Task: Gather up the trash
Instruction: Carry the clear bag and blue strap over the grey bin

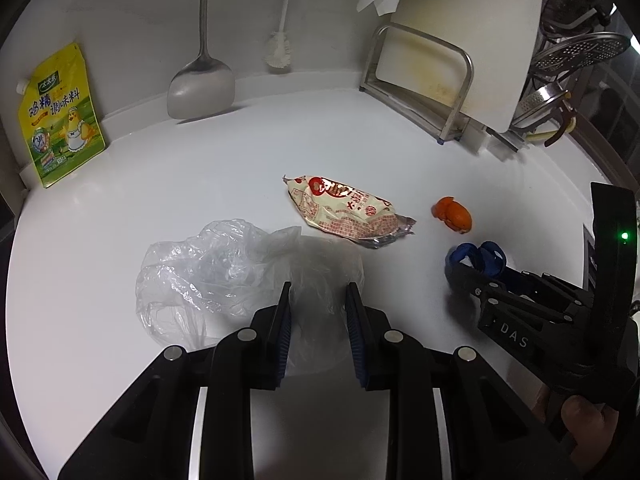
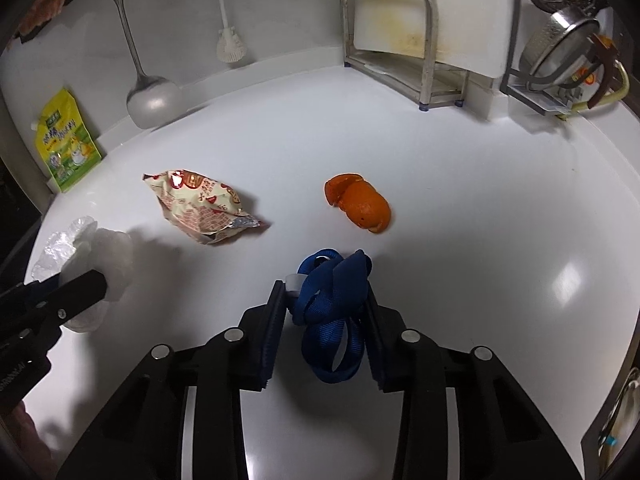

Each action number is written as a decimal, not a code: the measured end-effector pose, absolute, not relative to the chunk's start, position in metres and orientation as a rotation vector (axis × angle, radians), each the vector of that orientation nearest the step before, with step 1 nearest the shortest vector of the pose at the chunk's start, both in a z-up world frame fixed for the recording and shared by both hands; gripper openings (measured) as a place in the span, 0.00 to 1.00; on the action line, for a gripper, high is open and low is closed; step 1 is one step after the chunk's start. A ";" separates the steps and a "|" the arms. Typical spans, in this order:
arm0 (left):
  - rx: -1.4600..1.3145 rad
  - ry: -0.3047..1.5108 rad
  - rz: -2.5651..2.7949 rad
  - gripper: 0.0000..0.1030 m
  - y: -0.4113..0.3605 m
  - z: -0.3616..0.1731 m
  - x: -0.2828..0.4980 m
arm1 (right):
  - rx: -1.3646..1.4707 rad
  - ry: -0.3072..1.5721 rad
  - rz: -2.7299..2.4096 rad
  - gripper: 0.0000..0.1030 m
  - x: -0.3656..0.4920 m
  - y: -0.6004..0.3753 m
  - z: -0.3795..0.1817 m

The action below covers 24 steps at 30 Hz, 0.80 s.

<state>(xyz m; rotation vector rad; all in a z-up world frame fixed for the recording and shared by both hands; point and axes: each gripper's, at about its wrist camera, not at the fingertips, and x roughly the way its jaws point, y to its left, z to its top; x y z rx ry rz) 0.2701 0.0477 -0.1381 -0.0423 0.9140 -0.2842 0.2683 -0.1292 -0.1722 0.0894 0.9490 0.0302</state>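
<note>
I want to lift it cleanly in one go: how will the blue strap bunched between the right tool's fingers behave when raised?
The blue strap is probably floppy: it lies in soft folds and loops. It looks light, being thin webbing. Loose loops will likely dangle below the right tool and may slip out unless several layers are pinched.

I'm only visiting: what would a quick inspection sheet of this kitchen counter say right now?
Surface: white counter, glossy.
Job's things: snack wrapper, orange peel, blue strap, clear plastic bag.
Clutter: yellow seasoning pouch leaning against the wall.
Grippers: left gripper shut on the plastic bag; right gripper closed on the blue strap.
Cables: nothing seen.
Surroundings: spatula, bottle brush, cutting board in a metal rack, strainers at right.
</note>
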 end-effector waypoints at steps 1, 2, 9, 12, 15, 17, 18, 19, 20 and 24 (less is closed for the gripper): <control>-0.043 0.913 -0.284 0.25 0.048 -0.137 0.267 | 0.097 0.945 0.033 0.33 0.264 -0.130 -0.170; -0.044 0.913 -0.282 0.24 0.047 -0.135 0.265 | 0.101 0.941 0.034 0.33 0.260 -0.131 -0.167; -0.050 0.899 -0.270 0.25 0.047 -0.119 0.238 | 0.117 0.909 0.060 0.33 0.226 -0.137 -0.142; -0.050 0.890 -0.261 0.24 0.046 -0.111 0.221 | 0.112 0.898 0.078 0.33 0.206 -0.137 -0.130; -0.053 0.886 -0.252 0.25 0.044 -0.102 0.202 | 0.102 0.899 0.097 0.33 0.182 -0.139 -0.121; -0.058 0.883 -0.248 0.25 0.040 -0.096 0.189 | 0.100 0.900 0.107 0.33 0.164 -0.141 -0.115; -0.061 0.881 -0.246 0.25 0.038 -0.094 0.182 | 0.102 0.904 0.114 0.33 0.152 -0.144 -0.112; -0.063 0.879 -0.243 0.25 0.035 -0.090 0.172 | 0.100 0.907 0.120 0.33 0.141 -0.146 -0.110; -0.064 0.877 -0.243 0.25 0.032 -0.087 0.165 | 0.098 0.908 0.123 0.33 0.131 -0.147 -0.109; -0.065 0.871 -0.244 0.25 0.019 -0.076 0.131 | 0.104 0.919 0.144 0.33 0.091 -0.157 -0.102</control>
